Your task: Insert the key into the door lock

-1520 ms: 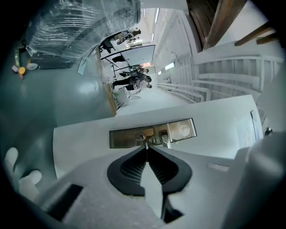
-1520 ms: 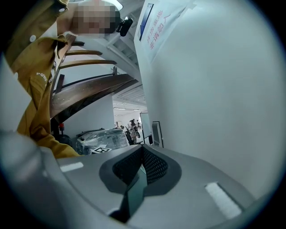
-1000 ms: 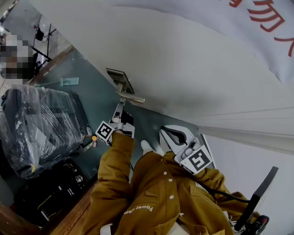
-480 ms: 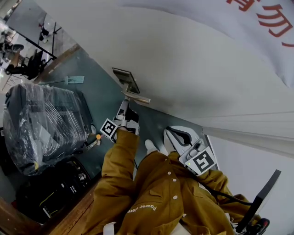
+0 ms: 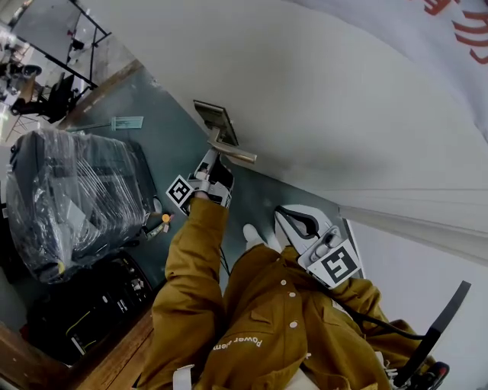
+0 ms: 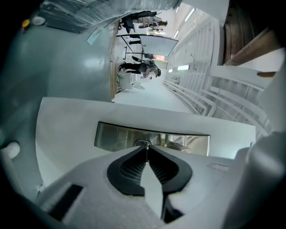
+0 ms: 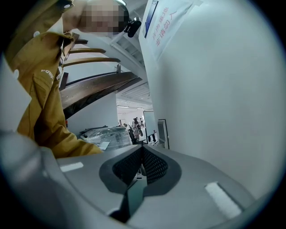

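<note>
A metal lock plate (image 5: 216,120) with a lever handle (image 5: 232,155) sits on the white door (image 5: 328,114). My left gripper (image 5: 211,158) points at it from just below the handle. In the left gripper view my left gripper (image 6: 145,148) is shut on a thin key (image 6: 146,153). The key's tip meets the keyhole (image 6: 143,142) in the shiny lock plate (image 6: 116,136). How deep the key sits cannot be told. My right gripper (image 5: 293,221) hangs back near the person's chest, away from the lock. Its pads (image 7: 152,164) meet with nothing between them.
A plastic-wrapped suitcase (image 5: 69,198) and a black bag (image 5: 99,305) stand on the grey-green floor (image 5: 164,145) to the left. A banner with red characters (image 5: 457,23) hangs at the upper right. The person's mustard sleeve (image 5: 191,259) fills the lower middle.
My left gripper has crept up closer to the handle and lock plate and rolled a little. The right gripper has kept its place.
</note>
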Motion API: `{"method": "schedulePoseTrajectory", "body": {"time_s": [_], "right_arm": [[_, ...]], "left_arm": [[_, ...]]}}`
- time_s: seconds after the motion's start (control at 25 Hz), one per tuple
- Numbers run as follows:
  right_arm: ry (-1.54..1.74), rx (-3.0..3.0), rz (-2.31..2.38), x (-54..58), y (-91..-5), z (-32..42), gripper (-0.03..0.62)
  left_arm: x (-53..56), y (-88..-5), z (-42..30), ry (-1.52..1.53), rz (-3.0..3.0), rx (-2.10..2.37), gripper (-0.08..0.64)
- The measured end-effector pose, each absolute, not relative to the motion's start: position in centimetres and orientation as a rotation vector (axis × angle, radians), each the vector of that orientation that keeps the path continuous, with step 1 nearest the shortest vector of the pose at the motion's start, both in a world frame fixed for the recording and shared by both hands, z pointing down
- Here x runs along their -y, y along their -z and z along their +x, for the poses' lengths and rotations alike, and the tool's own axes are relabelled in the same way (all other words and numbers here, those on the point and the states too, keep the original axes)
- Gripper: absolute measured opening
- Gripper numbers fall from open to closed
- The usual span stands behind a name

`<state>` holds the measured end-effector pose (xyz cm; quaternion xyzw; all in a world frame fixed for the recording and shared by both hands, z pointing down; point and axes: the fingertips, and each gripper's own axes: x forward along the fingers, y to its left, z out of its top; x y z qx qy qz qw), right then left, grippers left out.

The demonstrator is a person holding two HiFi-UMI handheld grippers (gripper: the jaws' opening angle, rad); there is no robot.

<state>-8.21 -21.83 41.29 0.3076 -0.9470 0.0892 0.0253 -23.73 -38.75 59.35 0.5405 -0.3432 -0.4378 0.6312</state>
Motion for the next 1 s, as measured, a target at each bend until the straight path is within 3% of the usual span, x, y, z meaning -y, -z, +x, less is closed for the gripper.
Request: {"method": "schedulePoseTrajectory", "body": {"time_s": [0.44, 0.6, 0.72, 0.88, 1.0], "right_arm": [[-0.248, 2.964, 0.989, 22.4, -40.6, -8.1, 0.006], [-0.288, 2.929, 0.976, 21.2, -41.6, -8.1, 0.006], [-0.309, 2.920, 0.959, 21.3, -41.5, -7.8, 0.006], [-0.310, 2.935, 0.945, 21.5, -41.4, -7.9, 0.006], [-0.311, 2.924, 0.933, 21.1, -41.6, -8.0, 0.006]], "left_arm": [[41.0, -59.0, -22.7, 0.982, 1.280, 0.744, 0.029], [40.4, -58.3, -22.6, 0.960, 1.340, 0.756, 0.119], [40.1, -58.0, -22.3, 0.910, 1.377, 0.809, 0.148], [38.3, -57.8, -23.9, 0.799, 1.493, 1.002, 0.152], [35.4, -55.5, -25.5, 0.571, 1.720, 1.271, 0.109]]}}
